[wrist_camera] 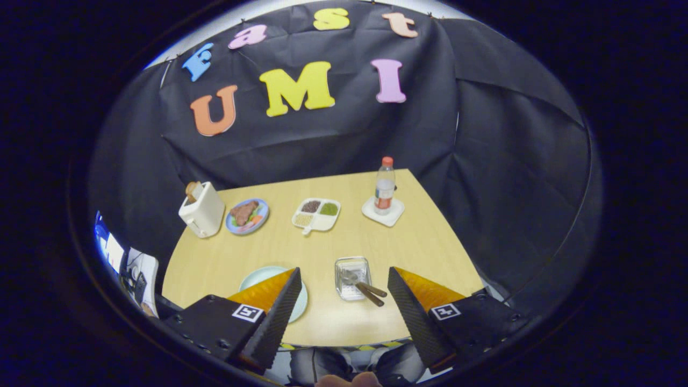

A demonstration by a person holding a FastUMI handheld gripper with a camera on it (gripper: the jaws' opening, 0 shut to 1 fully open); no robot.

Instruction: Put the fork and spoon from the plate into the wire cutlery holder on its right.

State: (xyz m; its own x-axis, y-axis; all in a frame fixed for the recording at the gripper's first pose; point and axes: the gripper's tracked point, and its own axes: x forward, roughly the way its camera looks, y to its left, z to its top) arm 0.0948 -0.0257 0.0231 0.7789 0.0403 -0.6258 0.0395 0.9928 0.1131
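High above the wooden table, my gripper [344,277] is open with nothing between its fingers. Below and between the fingers stands the wire cutlery holder [352,277]. The fork and spoon [365,290] lie in it, their brown handles sticking out over its near right corner. A pale green plate [263,275] sits to the left of the holder, partly hidden behind my left finger; the part that shows is bare.
At the far side of the table stand a white toaster [201,215], a blue plate of food [247,215], a white divided dish [316,213] and a bottle on a white coaster [384,193]. The table's near edge [344,344] lies just below the fingers.
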